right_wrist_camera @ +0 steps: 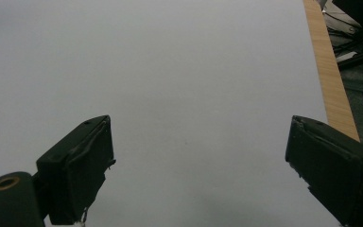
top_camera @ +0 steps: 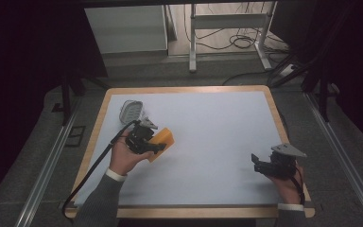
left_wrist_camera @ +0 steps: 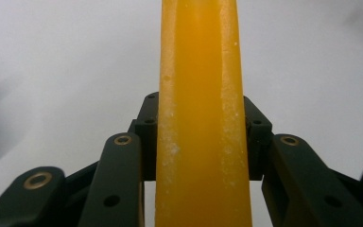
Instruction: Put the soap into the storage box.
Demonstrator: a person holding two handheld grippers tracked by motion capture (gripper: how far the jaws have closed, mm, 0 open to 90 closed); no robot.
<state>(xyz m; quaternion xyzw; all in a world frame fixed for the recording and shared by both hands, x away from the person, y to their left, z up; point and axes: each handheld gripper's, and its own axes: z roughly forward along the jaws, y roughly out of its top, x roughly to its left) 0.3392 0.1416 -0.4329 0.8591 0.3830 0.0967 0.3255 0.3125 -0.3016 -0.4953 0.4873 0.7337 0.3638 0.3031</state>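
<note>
A flat orange-yellow sponge-like block (top_camera: 163, 138) is held at the left of the white table (top_camera: 217, 142), with my left gripper (top_camera: 153, 145) shut on it. In the left gripper view the block (left_wrist_camera: 199, 118) stands edge-on between both black jaws and runs up out of the frame. A clear, oval lidded container (top_camera: 131, 111) lies just beyond that hand, near the table's far left corner. My right gripper (top_camera: 255, 161) hovers over the table's near right part, open, its jaws wide apart around bare white surface (right_wrist_camera: 198, 156).
The table has a wooden rim (top_camera: 283, 123), seen also as a wooden edge (right_wrist_camera: 328, 71) in the right gripper view. Beyond the table stand a white desk frame (top_camera: 227, 28) and floor cables (top_camera: 241, 42). Metal rails (top_camera: 47, 161) run along both sides.
</note>
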